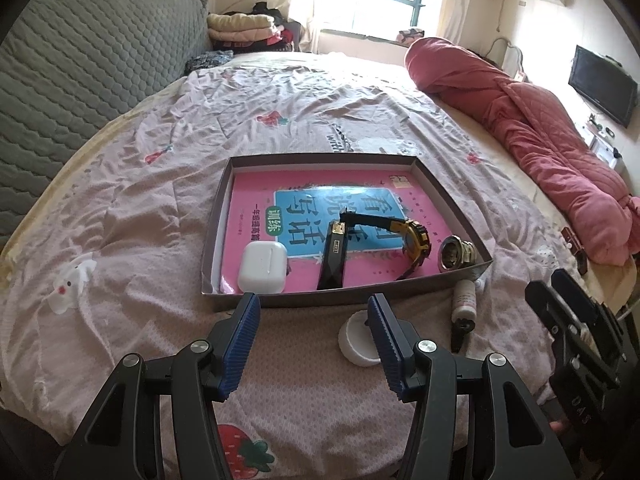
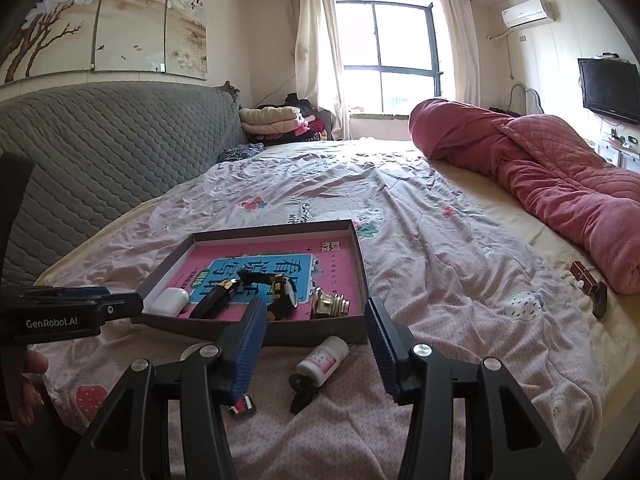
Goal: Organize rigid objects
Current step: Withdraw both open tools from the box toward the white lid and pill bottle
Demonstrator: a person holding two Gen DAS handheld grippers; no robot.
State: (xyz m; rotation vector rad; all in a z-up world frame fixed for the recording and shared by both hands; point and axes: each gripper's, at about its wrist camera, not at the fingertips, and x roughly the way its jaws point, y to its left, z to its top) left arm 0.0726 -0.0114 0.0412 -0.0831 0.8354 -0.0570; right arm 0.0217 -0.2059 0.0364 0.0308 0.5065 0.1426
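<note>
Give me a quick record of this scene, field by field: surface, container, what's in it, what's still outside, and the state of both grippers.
surface: bed with pink strawberry-print sheet
container: shallow cardboard box
in box: pink book, white earbuds case, black bar-shaped item, yellow and black watch, metal ring part
outside box: small white bottle, white round lid, small black tool
left gripper: open, empty
right gripper: open, empty

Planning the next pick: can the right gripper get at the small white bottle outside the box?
Probably yes. The right gripper is open, and the white bottle lies on the bedspread just ahead between its fingers, outside the box. Only a small black item touches its cap end.
</note>
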